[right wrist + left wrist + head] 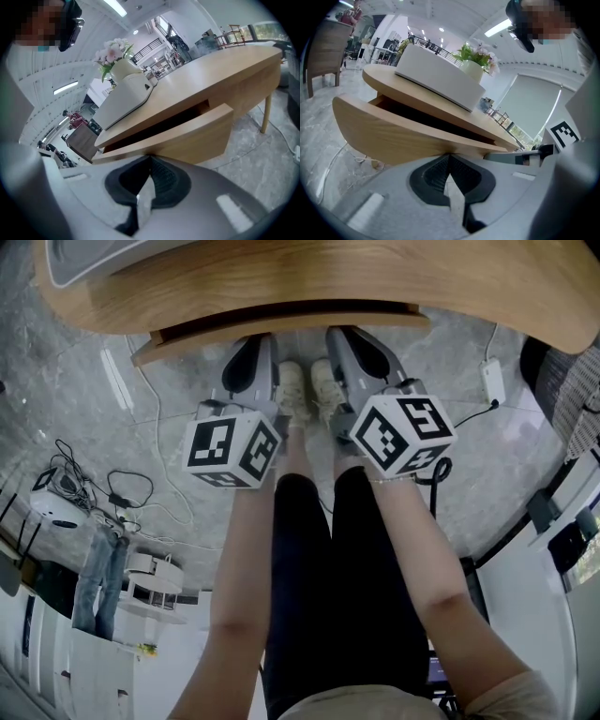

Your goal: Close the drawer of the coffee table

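Ahead is blocked: drawer front sits right at the tips of left gripper and right gripper, both with jaws together; tabletop overhangs above, leaving only a narrow dark slit over the drawer; shoes fill the space between the grippers; floor is open outward left up to cables; open right up to adapter; table leg stands further right.

Bright, even ceiling-strip lighting; soft shadows, strong fisheye bending and dark vignetted corners
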